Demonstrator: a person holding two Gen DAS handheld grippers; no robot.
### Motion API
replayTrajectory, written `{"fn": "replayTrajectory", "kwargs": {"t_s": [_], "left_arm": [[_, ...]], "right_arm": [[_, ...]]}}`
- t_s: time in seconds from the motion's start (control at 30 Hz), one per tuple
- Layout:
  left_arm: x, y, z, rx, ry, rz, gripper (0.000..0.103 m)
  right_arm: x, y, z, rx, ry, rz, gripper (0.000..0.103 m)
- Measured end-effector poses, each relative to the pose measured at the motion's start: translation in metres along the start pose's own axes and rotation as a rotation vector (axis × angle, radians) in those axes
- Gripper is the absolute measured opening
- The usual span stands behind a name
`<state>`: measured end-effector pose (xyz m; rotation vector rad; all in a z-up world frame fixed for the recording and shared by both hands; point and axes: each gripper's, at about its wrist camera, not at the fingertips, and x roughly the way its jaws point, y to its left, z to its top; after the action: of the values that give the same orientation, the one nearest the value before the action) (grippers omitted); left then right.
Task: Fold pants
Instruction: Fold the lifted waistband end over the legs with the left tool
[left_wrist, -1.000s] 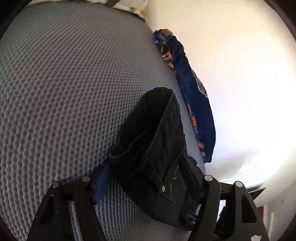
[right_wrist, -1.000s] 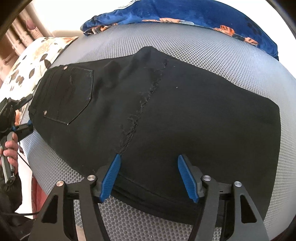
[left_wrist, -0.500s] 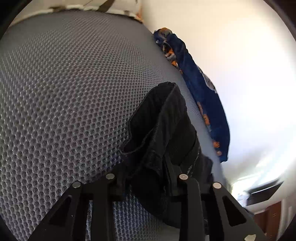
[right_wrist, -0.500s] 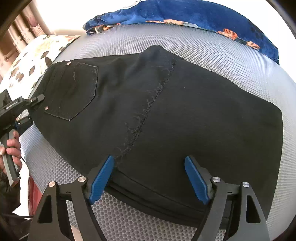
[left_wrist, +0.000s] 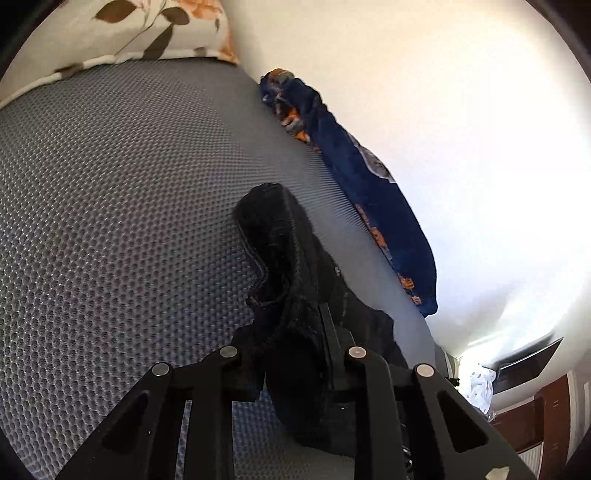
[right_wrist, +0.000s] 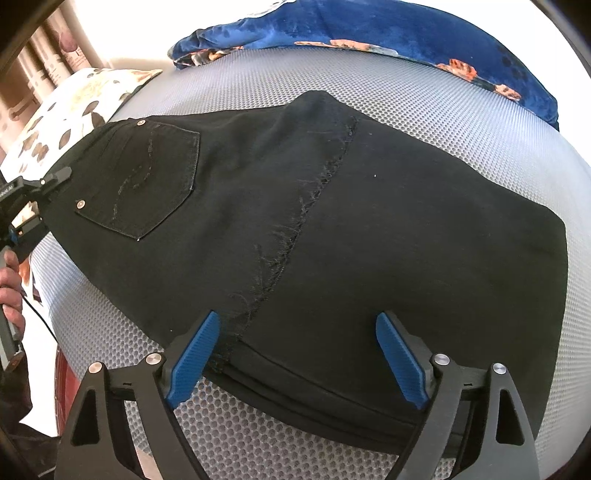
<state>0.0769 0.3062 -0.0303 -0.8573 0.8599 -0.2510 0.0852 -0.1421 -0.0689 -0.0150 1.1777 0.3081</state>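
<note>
Your left gripper (left_wrist: 291, 354) clamps the pants (right_wrist: 314, 221) waistband at nine o'clock. Your right gripper (right_wrist: 295, 354) gapes wide over the half-folded hem; one fold remains, I judge.

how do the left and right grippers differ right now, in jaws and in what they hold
The left gripper has its jaws shut on a bunched edge of the black denim pants; the right gripper stands wide open, gripping nothing. The left one's pads are hidden in cloth; the right's ribbed blue pads show plainly over the pants' near folded edge. Both have black frames and sit above the grey honeycomb-mesh mattress.
</note>
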Motion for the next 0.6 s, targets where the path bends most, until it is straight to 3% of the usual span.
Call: {"fn": "replayTrajectory", "kwargs": {"t_s": [0.27,0.4,0.6], "left_arm": [[0.010,-0.030,0.015,0.011,-0.007,-0.041,0.019],[0.016,-0.058,0.019,0.060,-0.008,-0.059,0.019],[0.026,-0.117,0.015,0.177,0.018,-0.088,0.019]], "right_arm": [[-0.003,-0.012,0.002,0.062,0.002,0.068,0.087],[-0.010,-0.027,0.005,0.136,0.002,0.127,0.087],[-0.038,-0.051,0.010,0.179,-0.072,0.122,0.087]]}}
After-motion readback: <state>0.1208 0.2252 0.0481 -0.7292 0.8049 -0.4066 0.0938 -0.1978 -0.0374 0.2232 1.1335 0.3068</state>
